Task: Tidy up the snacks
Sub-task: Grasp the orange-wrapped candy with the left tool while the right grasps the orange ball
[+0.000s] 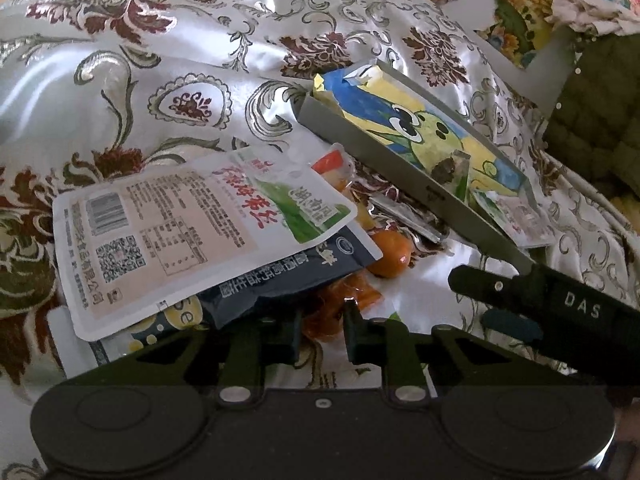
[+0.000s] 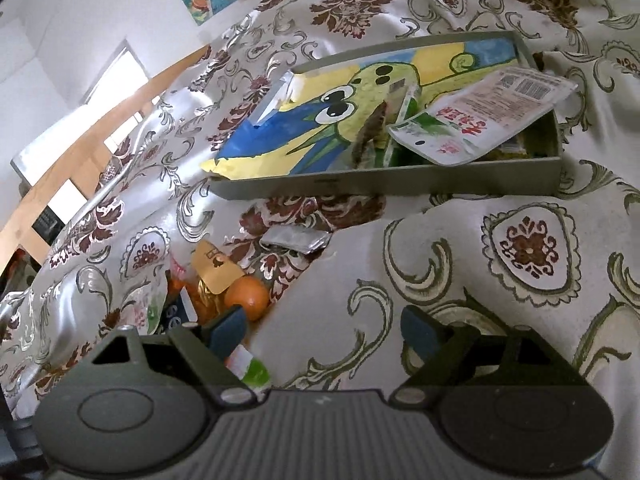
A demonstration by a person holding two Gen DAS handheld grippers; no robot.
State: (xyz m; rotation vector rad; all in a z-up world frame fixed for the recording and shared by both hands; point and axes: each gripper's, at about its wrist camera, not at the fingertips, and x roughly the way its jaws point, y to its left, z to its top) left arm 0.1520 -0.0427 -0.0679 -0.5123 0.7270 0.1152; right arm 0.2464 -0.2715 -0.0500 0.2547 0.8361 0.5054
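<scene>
The grey tray [image 2: 384,186] sits on the floral satin cloth [image 2: 520,320] with a cartoon-frog bag [image 2: 320,128] and a white pouch [image 2: 480,120] already inside. The loose pile lies near and to its left: a white pouch [image 1: 192,232], a navy packet [image 1: 280,280], an orange jelly cup [image 1: 390,254]. The left tongs [image 1: 322,334] hover over orange wrappers [image 1: 336,312], narrowly apart, holding nothing; the right tongs [image 2: 324,330] gape wide. I'd take the top pouch by its edge first.
</scene>
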